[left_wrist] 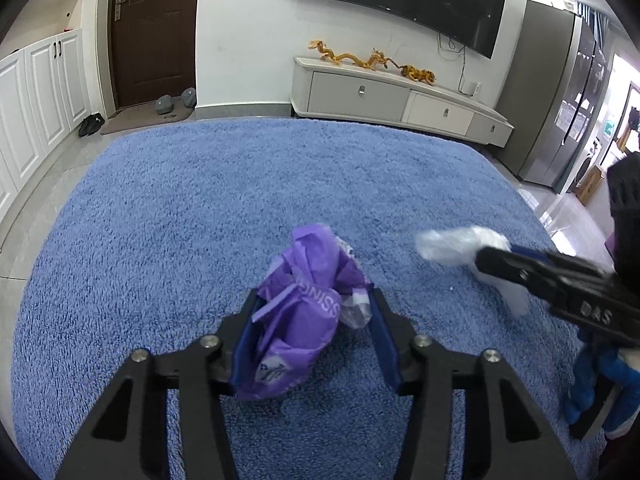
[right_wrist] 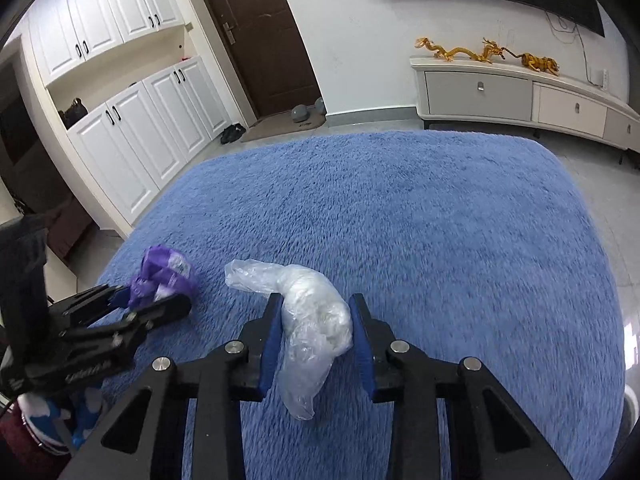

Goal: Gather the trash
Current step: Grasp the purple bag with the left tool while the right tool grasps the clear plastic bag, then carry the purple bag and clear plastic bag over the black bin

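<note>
Purple wrapper (left_wrist: 304, 312), crumpled, sits between my left gripper (left_wrist: 316, 336) pads on the blue rug (left_wrist: 200, 208); the pads look pressed on it, so I judge it grasped though not yet binned. White letters on it read roughly "SSING", upside down.

From the right wrist, my right gripper (right_wrist: 316, 344) clamps a clear plastic bag (right_wrist: 312, 320) above the rug. No bin shows; dropping both remains.

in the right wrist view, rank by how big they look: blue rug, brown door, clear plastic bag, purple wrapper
1. blue rug
2. brown door
3. clear plastic bag, though it looks large partly because it sits close to the camera
4. purple wrapper, partly hidden by the left hand-held gripper
</note>
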A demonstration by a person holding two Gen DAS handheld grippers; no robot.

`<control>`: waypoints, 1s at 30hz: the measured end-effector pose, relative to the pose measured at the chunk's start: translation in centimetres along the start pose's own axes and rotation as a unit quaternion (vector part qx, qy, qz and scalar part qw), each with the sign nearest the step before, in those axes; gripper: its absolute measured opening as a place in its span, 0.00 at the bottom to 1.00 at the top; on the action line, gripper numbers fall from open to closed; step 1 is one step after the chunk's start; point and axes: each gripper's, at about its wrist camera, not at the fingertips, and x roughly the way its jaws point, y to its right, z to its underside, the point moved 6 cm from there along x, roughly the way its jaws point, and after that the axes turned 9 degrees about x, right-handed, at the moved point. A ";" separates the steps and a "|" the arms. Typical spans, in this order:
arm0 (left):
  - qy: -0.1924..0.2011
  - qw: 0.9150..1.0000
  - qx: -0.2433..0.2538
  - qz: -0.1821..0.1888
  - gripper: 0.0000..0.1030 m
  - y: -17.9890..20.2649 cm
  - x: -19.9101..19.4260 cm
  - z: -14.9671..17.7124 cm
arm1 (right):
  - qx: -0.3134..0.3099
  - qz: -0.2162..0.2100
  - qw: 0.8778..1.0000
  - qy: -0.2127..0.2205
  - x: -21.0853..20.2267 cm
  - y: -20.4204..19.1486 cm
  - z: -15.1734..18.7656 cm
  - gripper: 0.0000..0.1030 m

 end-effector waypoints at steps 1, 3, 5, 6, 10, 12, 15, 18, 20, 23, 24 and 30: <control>0.000 1.000 -0.001 0.000 0.43 0.0 0.0 0.0 | 0.003 -0.001 1.000 0.001 -0.4 0.1 0.3 0.30; 0.002 1.000 -0.002 -0.003 0.39 -0.2 -0.2 0.1 | 0.011 -0.002 1.000 0.003 -1.3 0.5 1.0 0.30; 0.006 1.000 -0.002 -0.008 0.36 -0.3 -0.4 0.0 | 0.022 0.000 1.000 0.007 -2.4 1.0 1.8 0.30; 0.008 1.000 -0.002 -0.008 0.35 -0.4 -0.5 0.1 | 0.026 0.002 1.000 0.008 -2.9 1.3 2.1 0.30; 0.009 1.000 0.006 -0.012 0.32 -0.1 -0.7 0.1 | 0.038 0.014 0.999 0.017 -5.1 2.3 3.4 0.30; 0.011 0.999 0.019 -0.025 0.31 0.4 -0.9 0.0 | 0.045 0.018 0.999 0.022 -6.3 2.7 4.1 0.30; 0.019 0.999 0.022 -0.014 0.30 1.7 -1.7 -0.1 | 0.055 0.023 0.998 0.028 -7.8 3.3 5.1 0.30; 0.030 0.999 0.030 -0.006 0.30 3.2 -3.1 0.3 | 0.062 0.027 0.997 0.034 -9.1 4.0 5.5 0.30; 0.038 0.999 0.033 -0.002 0.30 3.9 -4.0 0.1 | 0.066 0.028 0.997 0.040 -10.0 4.3 5.8 0.30; 0.056 0.998 0.038 -0.004 0.30 4.6 -6.0 -0.4 | 0.067 0.029 0.996 0.051 -11.4 4.4 6.0 0.30; 0.061 0.997 0.039 -0.004 0.30 4.7 -6.5 -0.6 | 0.068 0.029 0.996 0.056 -11.9 4.4 6.0 0.30; 0.094 0.994 0.048 -0.005 0.30 5.8 -10.3 -1.5 | 0.070 0.031 0.992 0.101 -15.9 4.6 5.9 0.30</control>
